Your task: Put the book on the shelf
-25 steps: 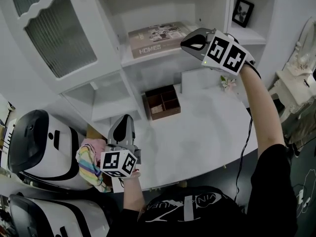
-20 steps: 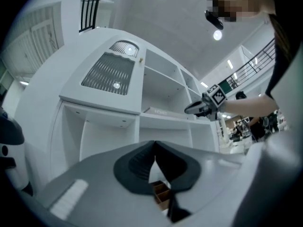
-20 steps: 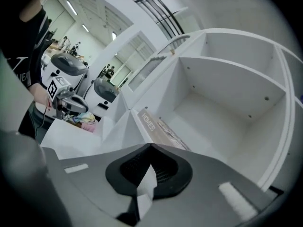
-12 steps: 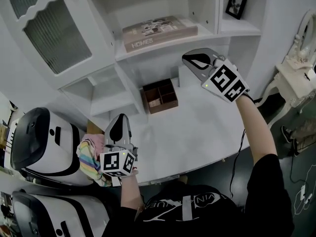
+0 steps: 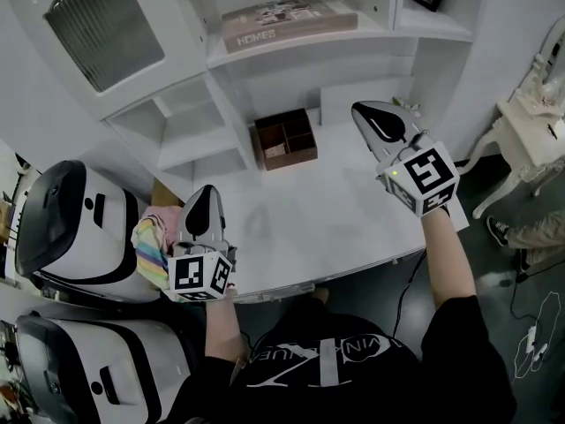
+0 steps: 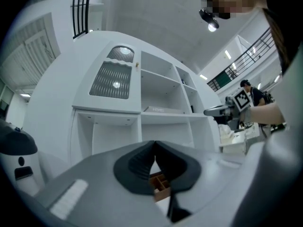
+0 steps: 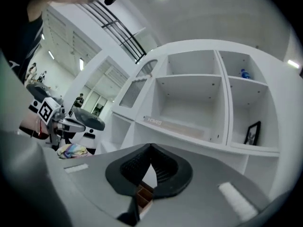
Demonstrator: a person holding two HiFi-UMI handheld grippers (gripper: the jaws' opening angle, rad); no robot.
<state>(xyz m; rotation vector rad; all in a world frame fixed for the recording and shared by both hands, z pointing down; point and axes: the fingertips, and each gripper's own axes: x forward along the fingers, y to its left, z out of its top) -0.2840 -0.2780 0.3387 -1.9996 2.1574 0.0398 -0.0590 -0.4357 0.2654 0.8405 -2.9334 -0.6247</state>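
Both jaws are pressed shut and empty: my right gripper (image 5: 374, 118) hovers over the white desk (image 5: 335, 215), well below the book (image 5: 284, 22) lying flat on the shelf (image 5: 300, 46), and my left gripper (image 5: 205, 203) sits farther off near the desk's front edge.

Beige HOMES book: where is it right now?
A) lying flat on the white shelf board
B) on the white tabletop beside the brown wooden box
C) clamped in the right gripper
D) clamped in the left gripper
A: the beige HOMES book lies flat on the white shelf board; the left gripper and right gripper are shut, empty.
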